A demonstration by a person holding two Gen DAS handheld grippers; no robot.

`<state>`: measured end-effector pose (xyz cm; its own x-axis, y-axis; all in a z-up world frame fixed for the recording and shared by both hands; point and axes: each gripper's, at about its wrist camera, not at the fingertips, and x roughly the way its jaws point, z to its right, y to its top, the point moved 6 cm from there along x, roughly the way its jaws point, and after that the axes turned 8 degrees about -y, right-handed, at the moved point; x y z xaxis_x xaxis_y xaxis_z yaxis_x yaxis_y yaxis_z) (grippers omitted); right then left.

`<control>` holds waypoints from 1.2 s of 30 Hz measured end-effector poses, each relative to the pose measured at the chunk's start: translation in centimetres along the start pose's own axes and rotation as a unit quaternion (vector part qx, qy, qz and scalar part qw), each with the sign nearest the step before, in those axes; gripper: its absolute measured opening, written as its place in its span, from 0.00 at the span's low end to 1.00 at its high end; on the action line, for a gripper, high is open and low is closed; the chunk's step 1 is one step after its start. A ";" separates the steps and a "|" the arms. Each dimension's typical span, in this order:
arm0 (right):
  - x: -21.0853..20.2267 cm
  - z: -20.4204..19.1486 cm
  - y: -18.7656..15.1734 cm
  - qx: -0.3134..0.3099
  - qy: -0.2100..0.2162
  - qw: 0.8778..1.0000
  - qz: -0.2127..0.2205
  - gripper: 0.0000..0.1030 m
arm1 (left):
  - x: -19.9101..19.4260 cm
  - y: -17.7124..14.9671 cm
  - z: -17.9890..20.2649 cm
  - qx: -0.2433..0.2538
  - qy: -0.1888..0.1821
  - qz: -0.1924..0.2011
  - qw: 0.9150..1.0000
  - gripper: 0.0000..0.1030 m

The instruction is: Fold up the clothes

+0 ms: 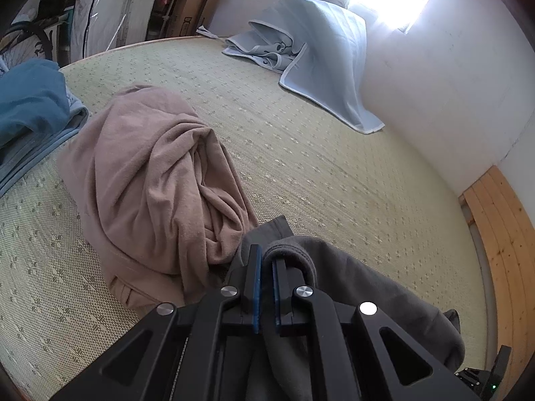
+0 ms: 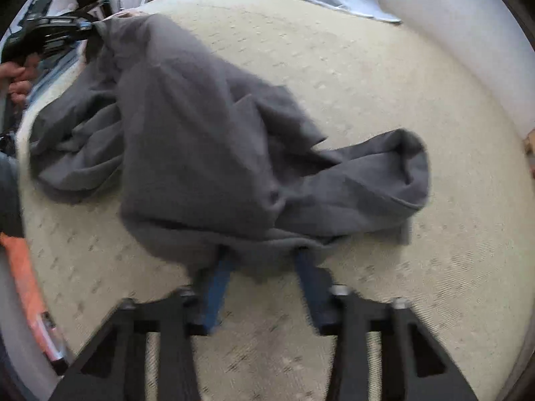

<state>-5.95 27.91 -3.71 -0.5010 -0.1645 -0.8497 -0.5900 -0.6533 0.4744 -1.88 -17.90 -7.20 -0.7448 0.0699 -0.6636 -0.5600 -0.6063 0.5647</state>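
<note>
A dark grey garment [image 2: 200,140] lies crumpled on the woven mat, one sleeve [image 2: 384,173] stretched to the right. My left gripper [image 1: 265,260] is shut on a rolled edge of this grey garment [image 1: 351,287]; it also shows at the far left of the right wrist view [image 2: 87,26], holding the garment's far corner up. My right gripper [image 2: 264,257] is open, its blue-padded fingers [image 2: 217,287] spread wide with their tips under the garment's near hem. A pink-beige garment [image 1: 150,180] lies bunched on the mat just left of my left gripper.
A blue garment [image 1: 30,107] lies at the left mat edge. A pale blue blanket [image 1: 317,53] drapes against the white wall [image 1: 451,93] at the back. Boxes and wrapped bundles [image 1: 113,13] stand beyond the mat. Wooden slats [image 1: 501,240] run along the right.
</note>
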 end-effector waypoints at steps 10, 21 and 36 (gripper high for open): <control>-2.8 4.8 4.1 0.072 -0.084 0.989 0.097 0.05 | -0.1 0.1 -0.1 -0.002 -0.003 0.002 1.000 0.04; -0.8 8.0 5.2 0.232 -0.122 0.960 0.101 0.06 | -0.6 0.4 -1.2 -0.007 -0.002 0.007 1.000 0.04; 0.3 5.4 2.2 0.128 -0.200 0.967 0.093 0.72 | -0.3 0.4 -1.0 -0.007 -0.004 0.001 1.000 0.04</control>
<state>-10.82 30.42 -1.65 -0.7879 0.0707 -0.6118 -0.5781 -0.4272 0.6952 -1.53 -19.00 -7.28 -0.7491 0.0755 -0.6581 -0.5536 -0.6170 0.5593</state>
